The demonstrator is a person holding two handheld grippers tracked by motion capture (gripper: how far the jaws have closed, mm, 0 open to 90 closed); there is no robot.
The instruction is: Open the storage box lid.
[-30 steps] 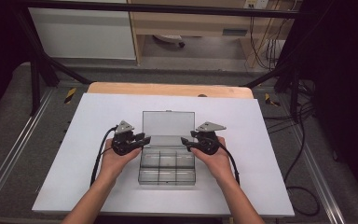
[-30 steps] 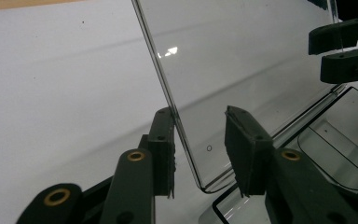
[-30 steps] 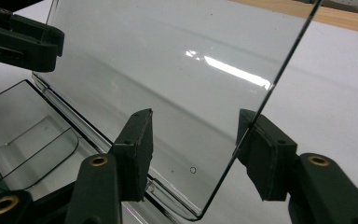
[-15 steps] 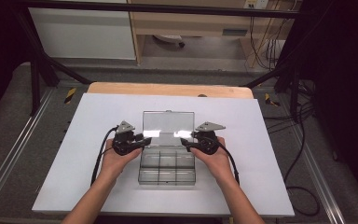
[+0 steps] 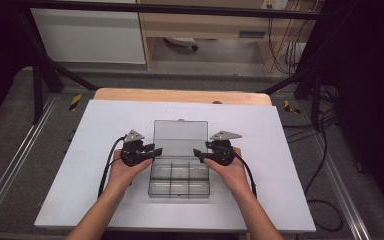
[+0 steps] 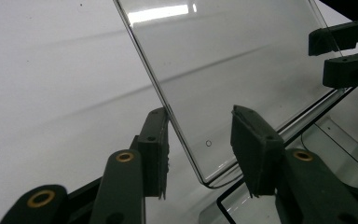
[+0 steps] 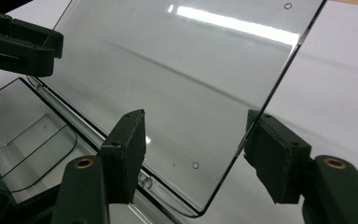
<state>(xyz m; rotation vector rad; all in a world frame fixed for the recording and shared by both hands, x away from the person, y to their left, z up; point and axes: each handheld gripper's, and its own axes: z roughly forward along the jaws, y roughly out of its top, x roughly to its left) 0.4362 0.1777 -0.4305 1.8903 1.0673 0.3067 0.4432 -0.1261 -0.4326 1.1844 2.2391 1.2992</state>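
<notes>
Both grippers' fingers (image 6: pixel 158 154) stand open astride the side edges of the raised clear lid (image 5: pixel 180 136), gripping nothing.

Black left gripper (image 5: pixel 152 150), brass screws, grey plates, trailing cables

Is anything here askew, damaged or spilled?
Nothing stands out. The clear box sits square on the white table, its lid open. The left gripper and right gripper stand open astride the lid's side edges.
</notes>
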